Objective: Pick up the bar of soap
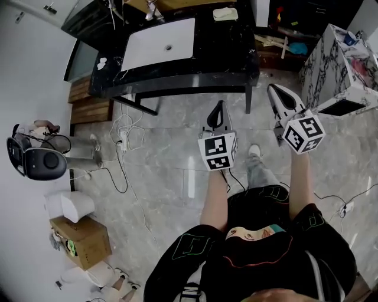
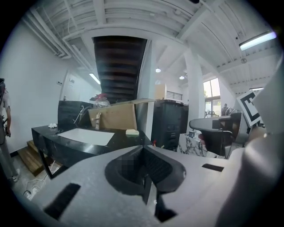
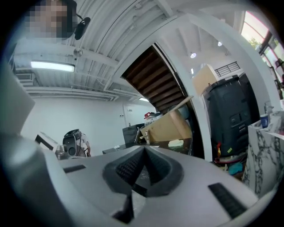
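Note:
The bar of soap (image 1: 225, 13) is pale and lies on the far right of a black counter (image 1: 224, 53), beside a white sink (image 1: 159, 42). It also shows small in the left gripper view (image 2: 132, 131) and the right gripper view (image 3: 175, 143). Both grippers hang in the air over the floor, well short of the counter. My left gripper (image 1: 220, 106) has its jaws shut with nothing between them (image 2: 143, 149). Off to its right, my right gripper (image 1: 276, 89) is likewise shut and empty (image 3: 144, 149).
A marble-patterned cabinet (image 1: 336, 59) stands at the right. Cables (image 1: 124, 138) trail over the floor near the counter's legs. A cardboard box (image 1: 82, 239) and a dark rounded device (image 1: 42, 162) sit at the left, next to wooden steps (image 1: 88, 103).

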